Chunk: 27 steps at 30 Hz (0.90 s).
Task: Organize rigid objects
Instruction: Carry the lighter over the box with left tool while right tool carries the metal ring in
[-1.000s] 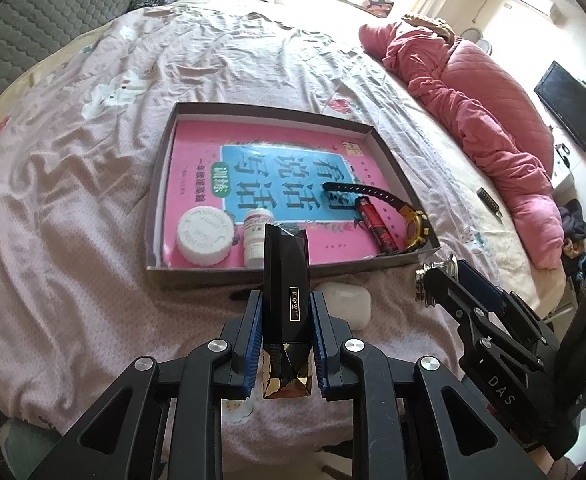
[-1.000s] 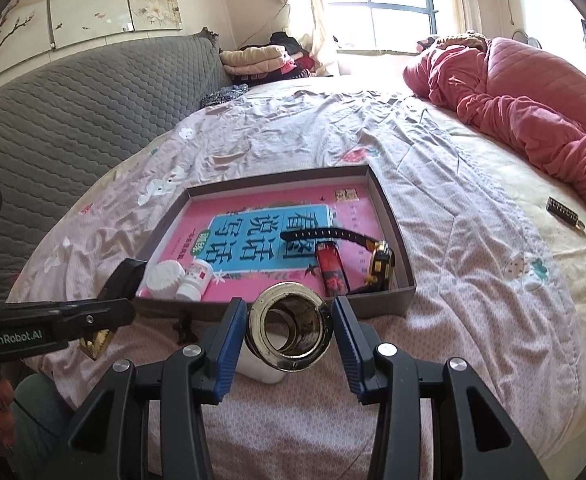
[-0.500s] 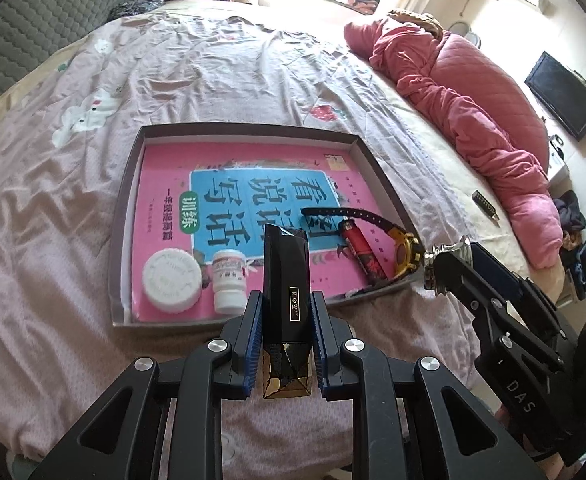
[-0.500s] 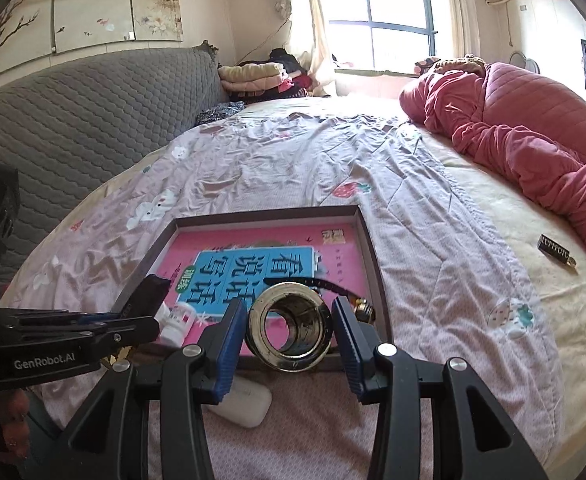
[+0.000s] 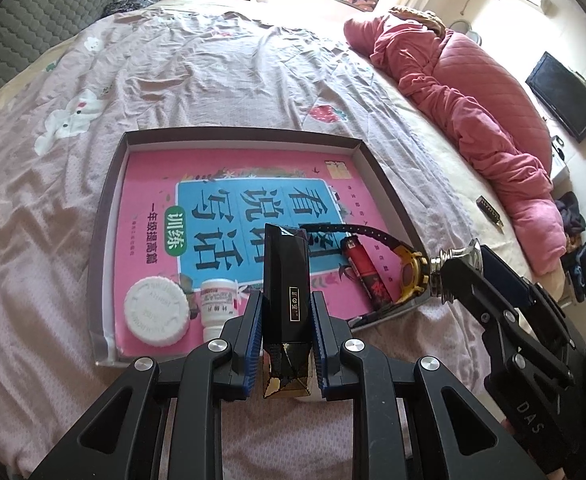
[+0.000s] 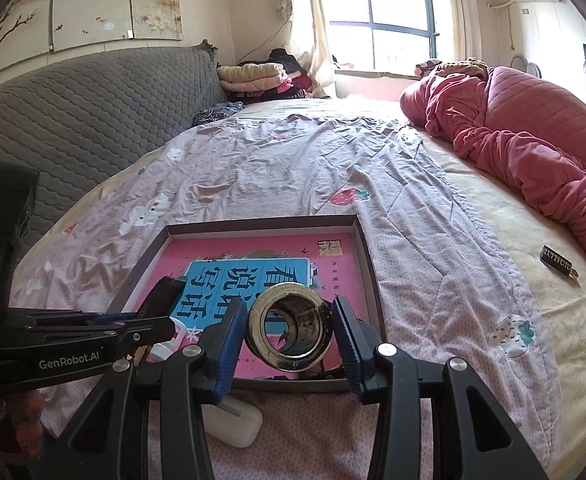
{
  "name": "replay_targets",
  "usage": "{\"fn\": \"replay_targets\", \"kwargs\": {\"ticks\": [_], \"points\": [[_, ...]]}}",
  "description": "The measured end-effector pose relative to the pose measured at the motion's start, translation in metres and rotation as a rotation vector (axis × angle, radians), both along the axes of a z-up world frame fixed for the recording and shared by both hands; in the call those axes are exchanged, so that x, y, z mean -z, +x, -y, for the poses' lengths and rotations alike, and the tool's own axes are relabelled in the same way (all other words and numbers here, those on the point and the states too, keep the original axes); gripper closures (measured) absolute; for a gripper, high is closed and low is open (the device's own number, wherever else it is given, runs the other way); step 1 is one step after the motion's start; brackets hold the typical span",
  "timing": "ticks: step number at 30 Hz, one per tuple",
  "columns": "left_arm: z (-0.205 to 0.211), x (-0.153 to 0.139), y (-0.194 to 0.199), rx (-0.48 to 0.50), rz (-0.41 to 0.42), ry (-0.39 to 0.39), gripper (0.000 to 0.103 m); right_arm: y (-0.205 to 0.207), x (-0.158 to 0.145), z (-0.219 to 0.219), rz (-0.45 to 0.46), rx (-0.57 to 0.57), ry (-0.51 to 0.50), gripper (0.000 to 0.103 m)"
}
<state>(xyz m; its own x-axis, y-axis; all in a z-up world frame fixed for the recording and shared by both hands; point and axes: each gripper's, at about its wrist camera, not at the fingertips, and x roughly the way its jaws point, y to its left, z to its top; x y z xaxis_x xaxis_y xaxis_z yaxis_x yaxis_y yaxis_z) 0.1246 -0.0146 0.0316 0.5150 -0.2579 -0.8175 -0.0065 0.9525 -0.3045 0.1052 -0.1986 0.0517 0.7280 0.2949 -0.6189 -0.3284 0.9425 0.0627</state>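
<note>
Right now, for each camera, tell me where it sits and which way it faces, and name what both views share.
Left wrist: sits on the left gripper, looking down its fingers at the shallow dark tray on the bed; it is shut on a black faceted box, and the right gripper shows at the right edge.
Right wrist: sits on the right gripper, facing across the bed toward the window; it is shut on a brass-coloured metal ring, and the left gripper shows at the left.
Shared: tray and pink book.
</note>
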Motion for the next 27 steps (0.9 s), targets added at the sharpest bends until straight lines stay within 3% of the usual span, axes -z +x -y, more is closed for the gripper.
{"fn": "replay_targets", "kwargs": {"ticks": [27], "points": [[0.014,0.028,0.03,0.04,-0.06,0.023,0.081,0.026,0.012,-0.003,-0.027,-0.04,-0.007,0.059]]}}
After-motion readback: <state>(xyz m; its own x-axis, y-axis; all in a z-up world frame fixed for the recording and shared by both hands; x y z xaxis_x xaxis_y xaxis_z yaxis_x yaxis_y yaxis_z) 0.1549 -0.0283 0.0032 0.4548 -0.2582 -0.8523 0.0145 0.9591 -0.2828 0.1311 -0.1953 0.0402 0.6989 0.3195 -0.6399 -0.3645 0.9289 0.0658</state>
